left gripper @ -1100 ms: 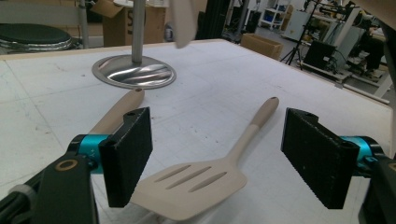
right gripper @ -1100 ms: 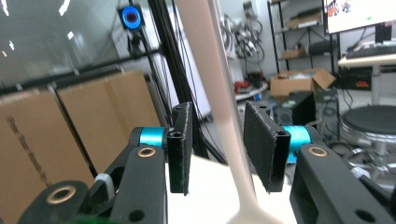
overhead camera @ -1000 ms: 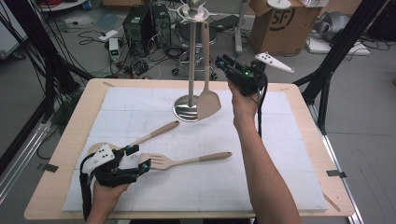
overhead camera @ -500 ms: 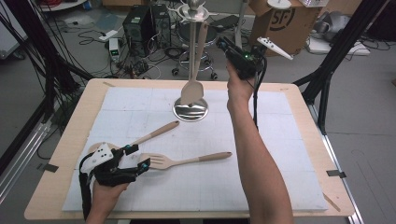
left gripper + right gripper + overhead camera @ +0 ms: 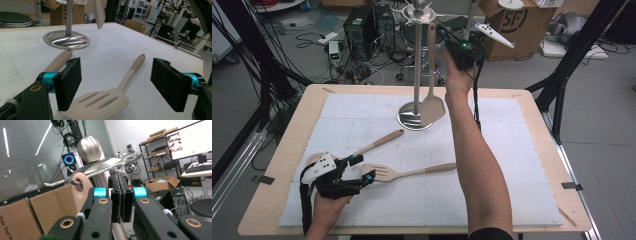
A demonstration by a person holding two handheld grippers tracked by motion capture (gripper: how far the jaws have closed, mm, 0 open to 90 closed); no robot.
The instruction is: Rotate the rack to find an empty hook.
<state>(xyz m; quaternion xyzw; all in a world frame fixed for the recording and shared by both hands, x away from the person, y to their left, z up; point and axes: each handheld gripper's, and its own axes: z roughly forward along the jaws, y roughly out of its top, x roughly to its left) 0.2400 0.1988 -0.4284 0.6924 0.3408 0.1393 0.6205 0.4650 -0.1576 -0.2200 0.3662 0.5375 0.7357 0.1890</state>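
Note:
A metal utensil stand [image 5: 416, 65] rises at the back of the white mat. A solid wooden spatula [image 5: 432, 107] hangs from one of its top hooks [image 5: 107, 165], handle end [image 5: 80, 181] on the hook, blade beside the base. My right gripper [image 5: 446, 34] is raised by the stand's top, right of the handle. Its jaws [image 5: 121, 178] have just been closing and are shut with nothing between them. My left gripper [image 5: 362, 168] rests at the front left, open [image 5: 116, 82] around the head of a slotted wooden spatula [image 5: 100, 103] lying flat. A wooden spoon [image 5: 377, 142] lies beside it.
The stand's round base [image 5: 66, 40] sits on the mat [image 5: 512, 165], which covers a wooden table [image 5: 537, 100]. Beyond the table are a cardboard box [image 5: 512, 20], a computer tower [image 5: 359, 25] and floor cables. Black frame legs [image 5: 562, 85] stand at both sides.
My right hand has risen and moved back toward the stand's top. The solid spatula, tilted a second ago, now hangs straight beside the pole. My left hand has kept still.

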